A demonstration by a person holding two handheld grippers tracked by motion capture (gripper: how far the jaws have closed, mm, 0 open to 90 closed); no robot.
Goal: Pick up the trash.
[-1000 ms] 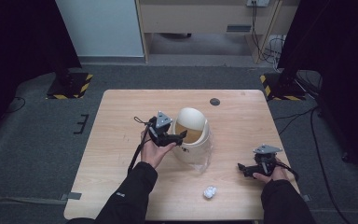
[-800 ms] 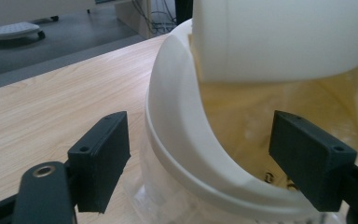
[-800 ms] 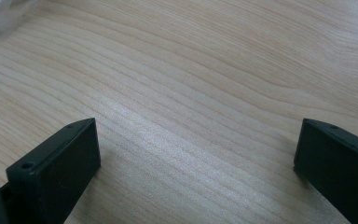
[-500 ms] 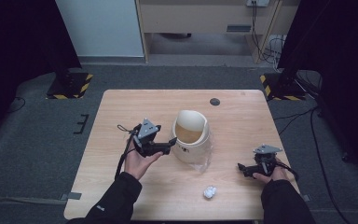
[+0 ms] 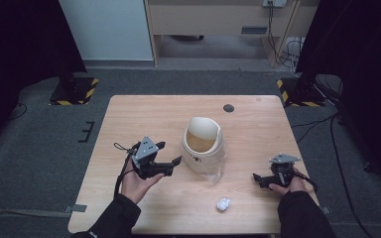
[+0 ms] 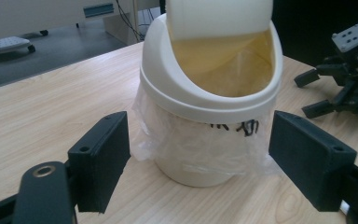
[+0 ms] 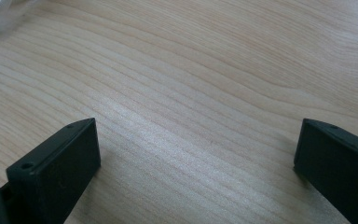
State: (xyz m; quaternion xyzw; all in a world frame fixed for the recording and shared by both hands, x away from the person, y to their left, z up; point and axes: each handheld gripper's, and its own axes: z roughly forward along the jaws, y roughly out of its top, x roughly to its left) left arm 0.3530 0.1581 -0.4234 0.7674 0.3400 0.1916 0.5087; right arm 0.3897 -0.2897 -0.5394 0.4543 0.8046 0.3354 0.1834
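Looking down from the high view, a wooden table (image 5: 144, 119) stood on grey carpet, and near its middle sat a cream swing-lid bin (image 5: 203, 145) with a clear plastic liner (image 5: 217, 168) spilling out below its lid on the near right side. Just left of the bin, apart from it, the left gripper (image 5: 169, 152) was held in an upturned hand, jaws spread wide and empty, aimed at the bin. Well to the right, near the table's near right corner, the right gripper (image 5: 256, 179) lay low over the wood under the other hand. A crumpled white paper ball (image 5: 222, 204) lay by the near edge, between the two forearms, and a small dark disc (image 5: 228, 108) sat toward the far edge. From the left gripper view, the bin (image 6: 209, 93) stood between the two black jaws but beyond their tips, untouched; this view showed the tilted swing flap (image 6: 219, 17), the yellowish inside, dark lettering on the body and the wrinkled liner (image 6: 186, 144) bunched under the rim, details too small to read from above, and the right gripper (image 6: 340, 84) farther off. From the right gripper view, the jaws stood wide apart over bare wood grain (image 7: 191, 93), holding nothing, with a scrap of the liner (image 7: 0, 14) at the upper left corner
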